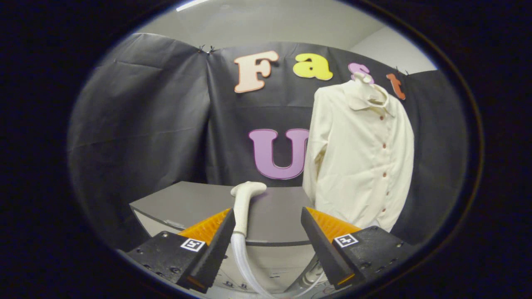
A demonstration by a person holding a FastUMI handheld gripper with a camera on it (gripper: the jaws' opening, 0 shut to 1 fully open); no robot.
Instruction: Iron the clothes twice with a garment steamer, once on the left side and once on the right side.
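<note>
A cream long-sleeved shirt (361, 158) with a row of brown buttons hangs upright on a hanger, beyond and to the right of my fingers. A white garment steamer head (246, 195) stands upright just ahead, close to the left finger (214, 245), its ribbed hose (243, 261) curving down between the fingers. My gripper (268, 216) is open, with a wide gap between the fingers and nothing held. The steamer handle lies nearer the left finger; whether it touches that finger I cannot tell.
A grey table top (199, 203) sits behind the steamer, with a pale cabinet front (274, 257) below its edge. Black cloth (145, 124) walls the booth at the back and left. The shirt's hem hangs over the table's right end.
</note>
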